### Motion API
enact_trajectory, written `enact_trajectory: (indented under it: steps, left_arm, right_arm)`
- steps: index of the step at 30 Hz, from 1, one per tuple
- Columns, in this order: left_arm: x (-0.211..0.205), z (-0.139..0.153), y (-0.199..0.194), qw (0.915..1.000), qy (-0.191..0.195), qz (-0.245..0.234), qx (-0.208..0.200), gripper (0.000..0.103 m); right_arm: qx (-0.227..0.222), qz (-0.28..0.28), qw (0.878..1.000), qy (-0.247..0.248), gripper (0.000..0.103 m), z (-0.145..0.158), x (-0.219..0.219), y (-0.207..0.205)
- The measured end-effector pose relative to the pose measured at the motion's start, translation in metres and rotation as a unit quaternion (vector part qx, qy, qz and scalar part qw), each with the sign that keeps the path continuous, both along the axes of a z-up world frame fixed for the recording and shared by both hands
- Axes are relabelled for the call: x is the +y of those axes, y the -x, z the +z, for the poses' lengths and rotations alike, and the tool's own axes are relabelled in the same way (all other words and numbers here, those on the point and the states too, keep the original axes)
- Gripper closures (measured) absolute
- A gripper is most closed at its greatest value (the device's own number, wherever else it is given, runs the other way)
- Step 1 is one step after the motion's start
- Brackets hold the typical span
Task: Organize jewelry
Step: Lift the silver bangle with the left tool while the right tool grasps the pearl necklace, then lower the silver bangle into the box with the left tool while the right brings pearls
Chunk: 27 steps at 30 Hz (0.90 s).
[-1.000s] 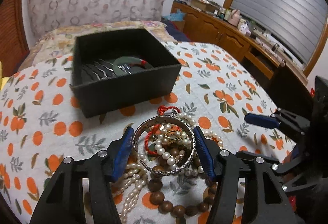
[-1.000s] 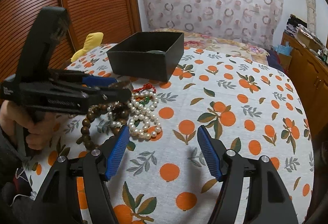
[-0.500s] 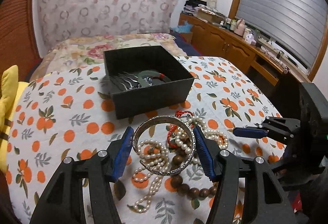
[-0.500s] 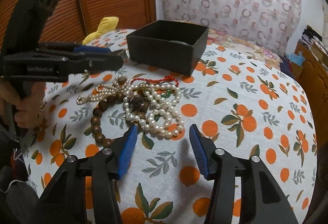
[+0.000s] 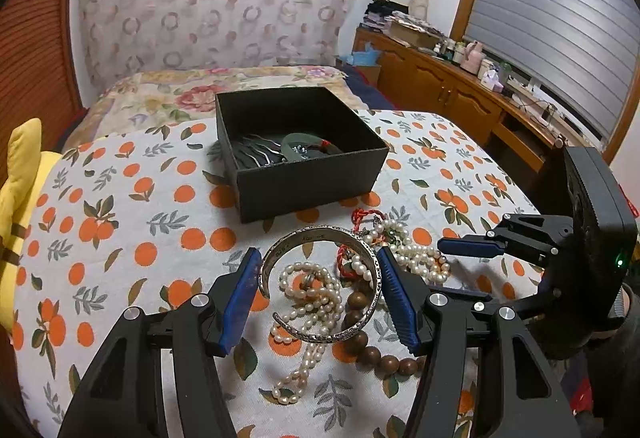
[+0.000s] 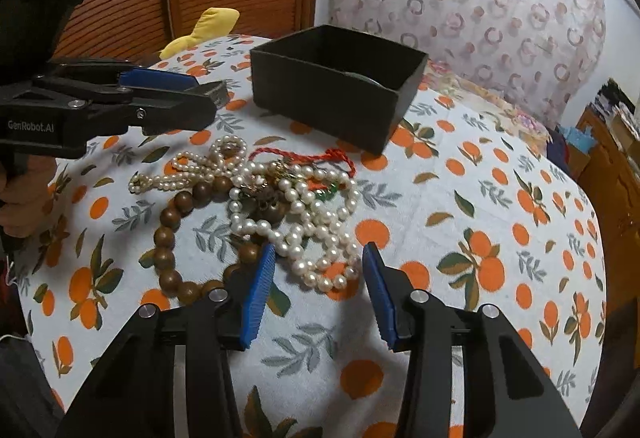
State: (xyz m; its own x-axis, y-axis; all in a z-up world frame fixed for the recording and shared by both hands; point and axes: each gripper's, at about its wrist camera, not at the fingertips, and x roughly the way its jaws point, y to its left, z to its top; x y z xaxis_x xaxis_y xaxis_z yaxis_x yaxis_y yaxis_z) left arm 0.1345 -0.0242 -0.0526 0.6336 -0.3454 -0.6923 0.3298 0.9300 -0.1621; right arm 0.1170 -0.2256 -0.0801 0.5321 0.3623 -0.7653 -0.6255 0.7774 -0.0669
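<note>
My left gripper (image 5: 318, 296) is shut on a silver bangle (image 5: 320, 234) and holds it above the jewelry pile. The pile has pearl strands (image 6: 304, 205), brown wooden beads (image 6: 172, 234) and a red cord (image 6: 304, 155). A black open box (image 5: 300, 149) stands beyond it, with a green bangle (image 5: 298, 145) and metal hair pins (image 5: 256, 153) inside. My right gripper (image 6: 320, 286) is open and empty, low over the near edge of the pearls. The left gripper also shows in the right wrist view (image 6: 176, 89).
The jewelry lies on a white quilt with orange print (image 6: 480, 222) on a bed. A yellow cushion (image 5: 20, 173) sits at the left edge. A wooden cabinet (image 5: 448, 93) with clutter runs along the right wall under a window.
My left gripper has lifted the silver bangle up and back from the pile. My right gripper has moved in toward the pearls and narrowed a little.
</note>
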Motion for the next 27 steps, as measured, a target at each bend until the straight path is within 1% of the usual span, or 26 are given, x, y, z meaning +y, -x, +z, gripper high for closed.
enact_trajectory:
  steps: [2,4,6,11,14,16,19,22,27]
  left_arm:
    - [0.0,0.0,0.0,1.0,0.001,0.0,0.0,0.046]
    - [0.0,0.0,0.0,1.0,0.0,0.0,0.0,0.046]
    - [0.0,0.0,0.0,1.0,0.0,0.0,-0.001,0.046]
    - [0.0,0.0,0.0,1.0,0.0,0.0,0.0,0.046]
    - [0.001,-0.001,0.0,1.0,0.0,0.0,0.001,0.046]
    - [0.001,-0.001,0.0,1.0,0.0,-0.001,0.0,0.046]
    - [0.001,-0.001,0.001,1.0,0.001,0.0,0.001,0.046]
    - [0.001,-0.001,0.001,1.0,0.001,0.0,0.001,0.046]
    - [0.001,-0.001,0.001,1.0,0.0,0.0,0.001,0.046]
  right_arm:
    - [-0.005,0.006,1.0,0.0,0.056,0.001,0.003,0.0]
    - [-0.009,0.014,1.0,0.005,0.061,0.002,0.007,-0.001]
    - [-0.011,0.02,1.0,0.005,0.073,0.003,0.009,-0.001]
    - [-0.014,0.025,1.0,0.007,0.079,0.004,0.012,-0.002]
    - [-0.018,0.023,1.0,0.01,0.08,0.004,0.013,-0.002]
    - [-0.021,0.028,0.999,0.004,0.086,0.005,0.013,-0.001]
    - [-0.022,0.038,0.999,0.005,0.086,0.006,0.018,0.004]
    - [-0.008,0.032,0.999,0.006,0.086,0.003,0.019,-0.002]
    - [0.015,0.027,0.999,-0.009,0.086,0.0,0.018,-0.011]
